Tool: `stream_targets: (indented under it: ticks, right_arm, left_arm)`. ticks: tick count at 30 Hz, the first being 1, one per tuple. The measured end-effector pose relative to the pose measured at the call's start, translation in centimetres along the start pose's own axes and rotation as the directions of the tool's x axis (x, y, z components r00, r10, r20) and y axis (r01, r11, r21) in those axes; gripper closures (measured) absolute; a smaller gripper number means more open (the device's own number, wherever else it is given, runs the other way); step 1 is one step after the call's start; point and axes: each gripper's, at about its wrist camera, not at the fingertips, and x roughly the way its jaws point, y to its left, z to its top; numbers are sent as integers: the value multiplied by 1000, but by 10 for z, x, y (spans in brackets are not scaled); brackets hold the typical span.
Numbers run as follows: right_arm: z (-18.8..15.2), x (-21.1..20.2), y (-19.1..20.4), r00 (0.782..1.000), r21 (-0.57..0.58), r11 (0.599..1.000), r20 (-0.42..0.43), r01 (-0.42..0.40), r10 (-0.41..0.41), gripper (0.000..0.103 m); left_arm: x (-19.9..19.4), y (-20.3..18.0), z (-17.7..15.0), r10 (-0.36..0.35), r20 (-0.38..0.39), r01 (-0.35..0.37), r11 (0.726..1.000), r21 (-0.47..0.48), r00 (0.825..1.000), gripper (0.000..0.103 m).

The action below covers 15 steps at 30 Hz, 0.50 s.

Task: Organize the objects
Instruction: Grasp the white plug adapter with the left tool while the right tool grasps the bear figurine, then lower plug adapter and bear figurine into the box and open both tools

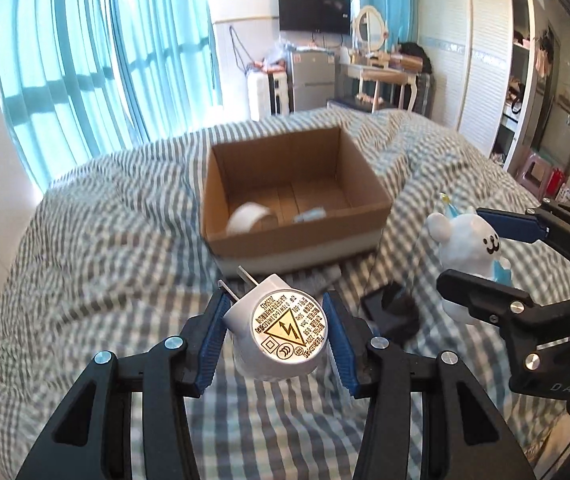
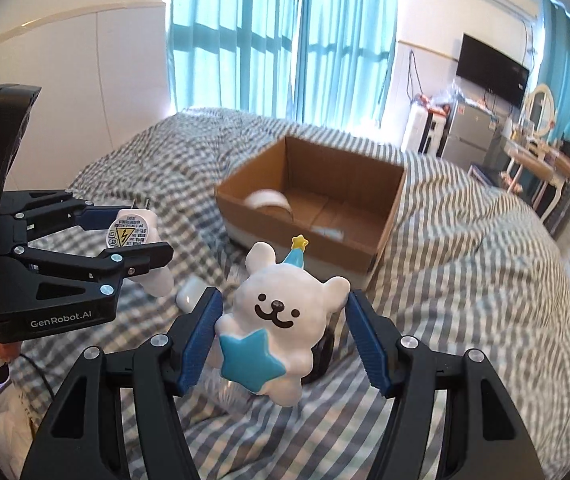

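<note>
My left gripper (image 1: 277,320) is shut on a white plug adapter (image 1: 281,332) with a gold warning label, held above the bed. It also shows in the right wrist view (image 2: 133,234). My right gripper (image 2: 281,312) is shut on a white bear figurine (image 2: 281,320) with a blue star and party hat; the bear also shows in the left wrist view (image 1: 471,248). An open cardboard box (image 1: 297,192) sits on the bed ahead of both grippers, with a white tape roll (image 1: 247,218) and a small pale item (image 1: 311,214) inside. The box also shows in the right wrist view (image 2: 381,224).
The bed has a rumpled grey-striped cover (image 1: 105,240). A black object (image 1: 393,308) lies on the cover below the grippers, and a small white item (image 2: 189,294) lies near the left gripper. Blue curtains, a fridge, a dressing table and wardrobes stand beyond the bed.
</note>
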Motion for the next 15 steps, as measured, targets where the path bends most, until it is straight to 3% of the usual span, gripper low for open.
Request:
stream_targets:
  ticks: [8, 15]
  right_arm:
    - [53, 5, -14, 997, -18, 1000, 77, 19, -18, 39]
    - [95, 27, -35, 993, 2, 999, 113, 41, -41, 39]
  left_arm:
    - [-3, 8, 56, 7, 98, -8, 1000, 13, 995, 54]
    - [18, 21, 96, 7, 123, -7, 1000, -1, 992, 54]
